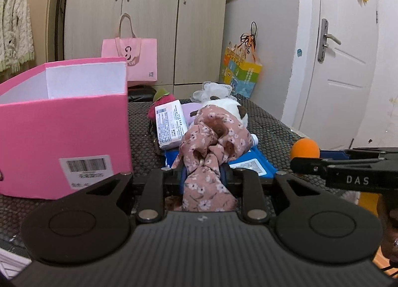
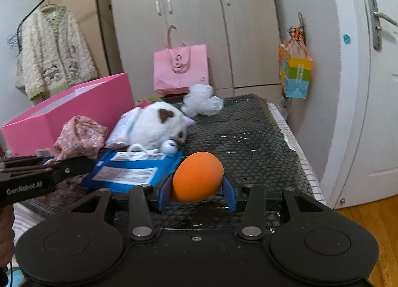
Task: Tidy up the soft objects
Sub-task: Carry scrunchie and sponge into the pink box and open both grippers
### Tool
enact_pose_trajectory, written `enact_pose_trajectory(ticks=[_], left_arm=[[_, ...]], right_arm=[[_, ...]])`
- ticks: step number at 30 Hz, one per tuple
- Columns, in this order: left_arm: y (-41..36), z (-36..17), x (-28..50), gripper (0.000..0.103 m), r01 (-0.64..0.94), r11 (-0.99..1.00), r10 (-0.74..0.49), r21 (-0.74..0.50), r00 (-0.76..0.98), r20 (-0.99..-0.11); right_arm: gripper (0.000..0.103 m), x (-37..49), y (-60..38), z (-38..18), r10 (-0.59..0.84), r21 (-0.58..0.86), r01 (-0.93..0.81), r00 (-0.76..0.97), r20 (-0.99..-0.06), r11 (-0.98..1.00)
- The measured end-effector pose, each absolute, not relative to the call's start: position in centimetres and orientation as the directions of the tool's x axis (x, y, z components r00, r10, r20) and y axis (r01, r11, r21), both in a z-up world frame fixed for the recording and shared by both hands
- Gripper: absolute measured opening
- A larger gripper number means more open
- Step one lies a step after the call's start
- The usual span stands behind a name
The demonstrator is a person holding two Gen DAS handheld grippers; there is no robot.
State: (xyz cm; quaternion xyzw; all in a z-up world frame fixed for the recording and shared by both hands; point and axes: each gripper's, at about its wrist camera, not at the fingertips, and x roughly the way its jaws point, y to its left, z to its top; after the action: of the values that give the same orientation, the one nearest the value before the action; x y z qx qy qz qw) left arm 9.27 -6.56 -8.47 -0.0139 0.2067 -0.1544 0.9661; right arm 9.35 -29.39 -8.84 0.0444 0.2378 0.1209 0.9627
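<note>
My left gripper (image 1: 202, 175) is shut on a pink floral cloth (image 1: 211, 143), bunched above the fingers over the dark mesh table (image 1: 268, 123). The open pink box (image 1: 64, 125) stands just to its left. My right gripper (image 2: 197, 191) is shut on an orange foam ball (image 2: 196, 176), held low over the table near its front; the ball also shows in the left wrist view (image 1: 304, 149). Behind the cloth lie a white plush with brown patches (image 2: 159, 125), a white tissue pack (image 1: 170, 123), a red strawberry plush (image 1: 161, 102) and a white mesh puff (image 2: 201, 100).
A blue packet (image 2: 131, 170) lies flat under the pile. A pink tote bag (image 2: 180, 68) leans on the wardrobe behind. A colourful gift bag (image 2: 294, 75) hangs on the wall at right, beside a white door (image 2: 368, 88). A knit cardigan (image 2: 54, 53) hangs at left.
</note>
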Motion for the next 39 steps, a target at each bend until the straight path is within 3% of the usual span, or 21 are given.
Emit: enact_pose_trajectory(ticks=[5,9,22,39], left_arm=[[-5.6,-7.7,7.5,0.024,0.265,0.963,-0.258,-0.038,0.881,-0.396],[-4.2,-7.4,6.7,0.024,0.280,0.958,-0.280,-0.067,0.854,-0.437],[1.5,-4.7,4.9,0.024,0.238,0.966,-0.254,-0.099,0.805,-0.537],[7.6,0.9,6.1,0.024,0.234,0.966,-0.255,-0.109,0.812,-0.524]], right_arm=[[0.049,7.5,-27.7,-7.8,0.305,0.108,-0.288,0.845,-0.439,0.952],[0.049,6.4,-26.2,-7.0,0.347,0.094,-0.343,0.821,-0.454,0.934],[0.049,5.5,-21.3,-4.8,0.602,0.242,-0.568,0.619,-0.504,0.787],[0.049,8.1,-14.8,0.3,0.705,0.182,-0.726,0.526,-0.475,0.664]])
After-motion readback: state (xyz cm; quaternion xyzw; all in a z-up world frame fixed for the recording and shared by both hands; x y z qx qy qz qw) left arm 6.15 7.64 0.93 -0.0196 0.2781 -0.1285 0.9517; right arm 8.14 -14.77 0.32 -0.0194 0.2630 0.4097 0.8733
